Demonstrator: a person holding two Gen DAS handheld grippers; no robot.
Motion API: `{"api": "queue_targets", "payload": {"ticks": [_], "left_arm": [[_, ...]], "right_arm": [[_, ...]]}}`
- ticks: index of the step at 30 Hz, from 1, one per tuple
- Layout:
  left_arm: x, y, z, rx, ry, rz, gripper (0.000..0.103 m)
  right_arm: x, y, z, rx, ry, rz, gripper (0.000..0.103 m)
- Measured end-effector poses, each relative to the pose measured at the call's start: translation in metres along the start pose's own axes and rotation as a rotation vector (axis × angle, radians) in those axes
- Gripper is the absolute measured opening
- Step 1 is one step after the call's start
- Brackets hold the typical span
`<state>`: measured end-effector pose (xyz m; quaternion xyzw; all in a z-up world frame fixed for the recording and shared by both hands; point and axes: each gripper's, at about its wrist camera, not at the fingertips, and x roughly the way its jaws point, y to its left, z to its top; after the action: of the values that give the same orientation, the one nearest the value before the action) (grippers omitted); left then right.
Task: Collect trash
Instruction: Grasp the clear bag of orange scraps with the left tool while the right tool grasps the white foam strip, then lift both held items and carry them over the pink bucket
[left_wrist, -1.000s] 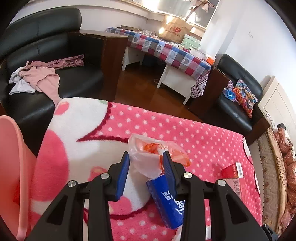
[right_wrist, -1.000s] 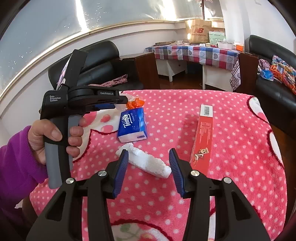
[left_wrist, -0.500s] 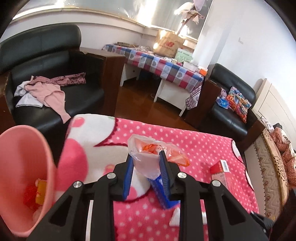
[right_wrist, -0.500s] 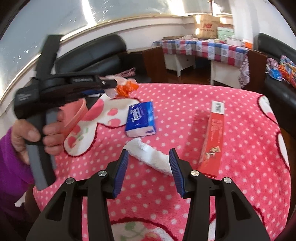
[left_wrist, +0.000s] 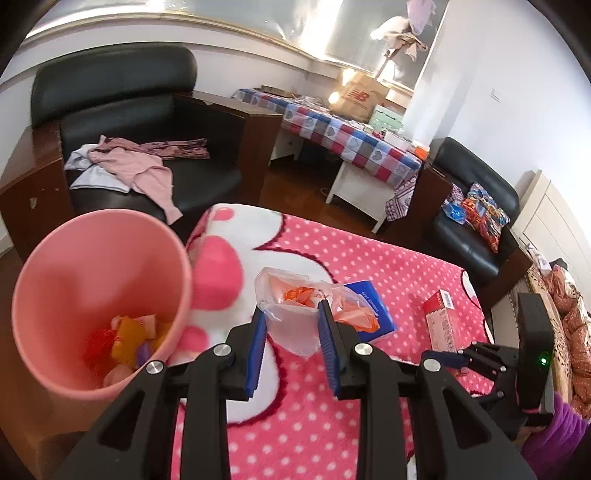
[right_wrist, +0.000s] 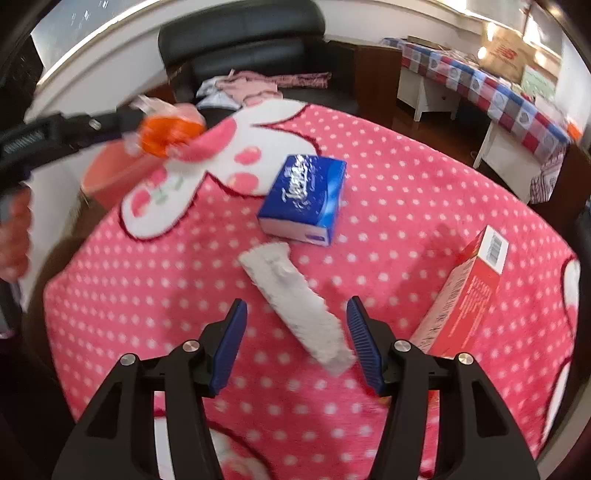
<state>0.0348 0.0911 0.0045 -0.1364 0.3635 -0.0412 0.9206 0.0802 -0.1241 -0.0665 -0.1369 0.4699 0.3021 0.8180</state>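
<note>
One piece in hand — several already binned.
Our left claw (left_wrist: 291, 336) clamps the plastic bag (left_wrist: 291, 314), pink bin (left_wrist: 99, 295) at nine o'clock; right claw (right_wrist: 295, 345), apart, straddles the foam strip (right_wrist: 291, 299).

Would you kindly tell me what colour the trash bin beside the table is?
The trash bin is plain pink, inside and out; the left wrist view shows it best.

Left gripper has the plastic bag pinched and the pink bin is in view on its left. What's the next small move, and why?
Probably swing the left gripper further left until the plastic bag hangs over the pink bin's mouth, then open. The bag is clamped between the pads and, in this view, sits right of the rim, over the polka-dot blanket. The bin is open-topped and already holds trash, so release only once it is above the opening.
</note>
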Motion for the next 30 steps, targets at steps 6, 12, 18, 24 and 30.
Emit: {"api": "queue_targets", "payload": {"ticks": [6, 12, 18, 24, 30], "left_arm": [[-0.016, 0.008, -0.006, -0.033, -0.013, 0.027, 0.027], [-0.029, 0.012, -0.009, -0.055, -0.032, 0.043, 0.027], [-0.038, 0.014, -0.012, -0.065, -0.039, 0.055, 0.027], [-0.048, 0.015, -0.022, -0.066, -0.037, 0.056, 0.027], [-0.056, 0.018, -0.031, -0.070, -0.033, 0.051, 0.027]], "right_arm": [[0.011, 0.001, -0.004, -0.048, 0.065, -0.044, 0.056], [0.006, 0.013, -0.010, -0.031, 0.054, -0.040, 0.026], [-0.008, 0.031, -0.026, 0.075, 0.014, 0.007, 0.026], [-0.011, 0.048, -0.040, 0.116, 0.027, 0.003, 0.026], [-0.014, 0.056, -0.050, 0.129, 0.024, -0.013, 0.027]]}}
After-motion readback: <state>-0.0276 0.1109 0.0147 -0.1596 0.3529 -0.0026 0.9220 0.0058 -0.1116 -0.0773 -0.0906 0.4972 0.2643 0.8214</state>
